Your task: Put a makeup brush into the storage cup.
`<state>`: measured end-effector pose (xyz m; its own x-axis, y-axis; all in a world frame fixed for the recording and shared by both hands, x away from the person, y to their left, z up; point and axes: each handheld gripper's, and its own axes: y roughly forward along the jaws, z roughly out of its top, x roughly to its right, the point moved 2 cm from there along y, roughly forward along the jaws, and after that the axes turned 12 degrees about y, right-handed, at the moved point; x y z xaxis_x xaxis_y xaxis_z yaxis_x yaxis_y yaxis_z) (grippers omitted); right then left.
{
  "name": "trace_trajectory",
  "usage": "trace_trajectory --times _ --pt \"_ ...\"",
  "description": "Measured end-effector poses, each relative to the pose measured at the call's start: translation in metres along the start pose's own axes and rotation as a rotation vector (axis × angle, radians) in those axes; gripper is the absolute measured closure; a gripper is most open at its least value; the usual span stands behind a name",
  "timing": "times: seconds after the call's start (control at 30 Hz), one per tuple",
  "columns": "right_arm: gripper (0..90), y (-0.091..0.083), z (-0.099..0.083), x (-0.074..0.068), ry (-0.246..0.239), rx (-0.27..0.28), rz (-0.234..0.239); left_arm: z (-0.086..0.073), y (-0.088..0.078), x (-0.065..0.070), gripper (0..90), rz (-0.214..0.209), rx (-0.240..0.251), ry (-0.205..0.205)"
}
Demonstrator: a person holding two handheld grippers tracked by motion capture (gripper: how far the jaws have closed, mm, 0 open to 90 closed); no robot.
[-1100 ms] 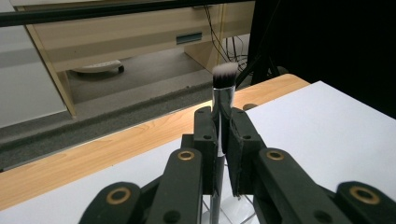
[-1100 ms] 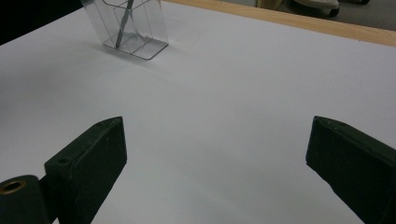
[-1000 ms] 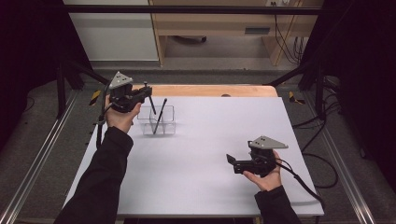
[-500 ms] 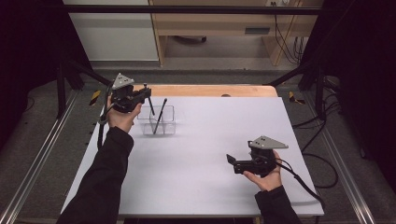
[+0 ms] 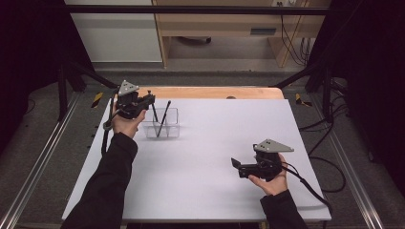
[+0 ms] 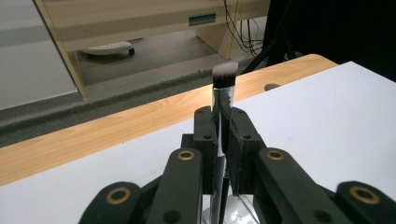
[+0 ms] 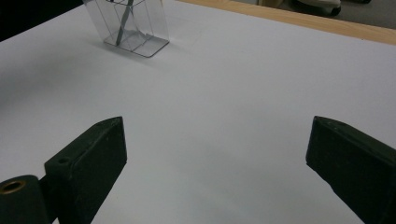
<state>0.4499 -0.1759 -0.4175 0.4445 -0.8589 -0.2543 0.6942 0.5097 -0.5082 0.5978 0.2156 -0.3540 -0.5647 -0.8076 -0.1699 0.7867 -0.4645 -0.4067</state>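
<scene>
Your left gripper is clenched on a brush and holds it upright, the white-tipped bristles standing above the jaws and the handle running down between them into a clear holder. That holder stands at the far left of the white table, just beside your left hand. A second brush already leans in it, tilted with its top to the right, close beside the one you grip; the two handles are near each other inside the clear walls, and I cannot tell whether they touch.

Your right gripper lies low over the near right part of the table, well apart from the holder, its jaws released and spread wide with only bare white surface between them. In the right gripper view the holder shows far off at the upper left.

Behind the white sheet runs a strip of wooden edge with a small round hole in it. Past that are grey floor, a wooden desk and hanging cables. A cable trails from your right gripper off the table's right side.
</scene>
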Motion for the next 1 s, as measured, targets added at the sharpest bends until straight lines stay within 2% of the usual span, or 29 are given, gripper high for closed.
trace_trajectory --times 1.0 --pt "6.0 0.002 -0.001 -0.001 -0.008 -0.012 -0.001 -0.034 0.017 0.004 83.0 0.007 -0.042 -0.019"
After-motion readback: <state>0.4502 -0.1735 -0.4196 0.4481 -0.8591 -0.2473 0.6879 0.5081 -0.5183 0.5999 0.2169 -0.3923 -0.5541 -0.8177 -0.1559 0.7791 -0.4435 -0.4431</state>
